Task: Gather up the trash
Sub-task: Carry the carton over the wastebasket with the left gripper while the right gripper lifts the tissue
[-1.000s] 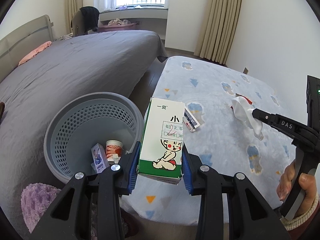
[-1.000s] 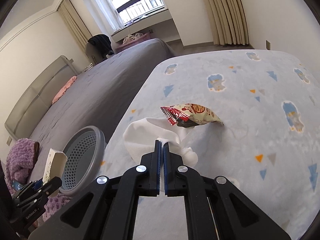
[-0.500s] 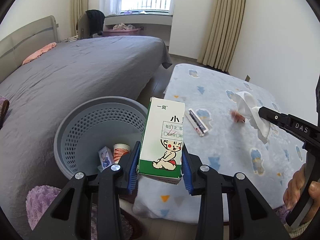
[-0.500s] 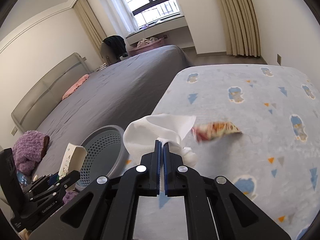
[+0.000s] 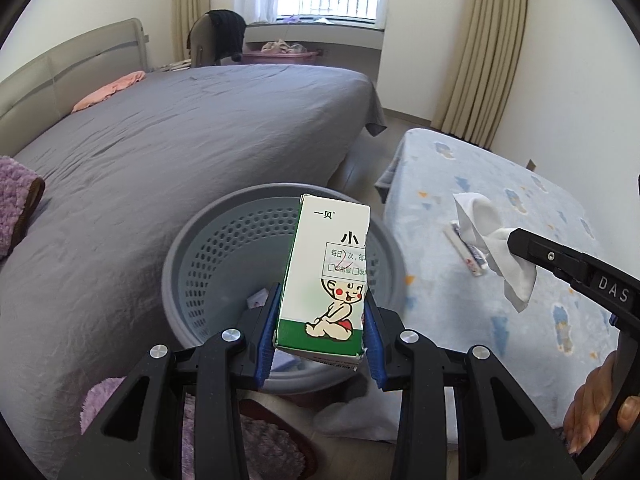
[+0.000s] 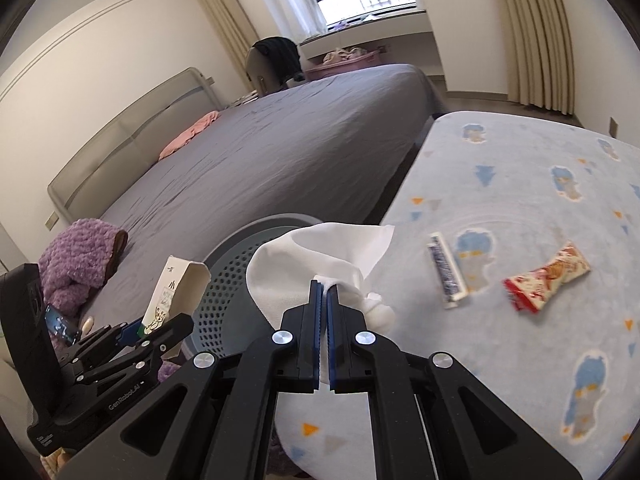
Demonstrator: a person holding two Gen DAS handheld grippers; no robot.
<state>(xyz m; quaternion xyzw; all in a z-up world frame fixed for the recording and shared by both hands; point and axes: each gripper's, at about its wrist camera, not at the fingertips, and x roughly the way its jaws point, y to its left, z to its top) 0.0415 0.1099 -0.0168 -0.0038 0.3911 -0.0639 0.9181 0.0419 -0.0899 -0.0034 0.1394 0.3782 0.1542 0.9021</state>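
While my left tongs (image 5: pixel 320 332) pinch the green-and-white carton (image 5: pixel 326 280) upright over the grey perforated basket (image 5: pixel 208 256), my right tongs (image 6: pixel 323 300), pressed together on a white tissue (image 6: pixel 304 256), hang near its rim. I judge this the drop-off step: next, each load must sit squarely above the opening before I let go (the carton looks closest). Two pieces lie uncollected on the low desk (image 6: pixel 520 184) with its blue cartoon-print cover: a flat blue-and-white packet (image 6: pixel 446 270) and a red snack wrapper (image 6: pixel 546 278). Beside the basket stands a grey bed (image 5: pixel 180 140); curtains flank a bright window.
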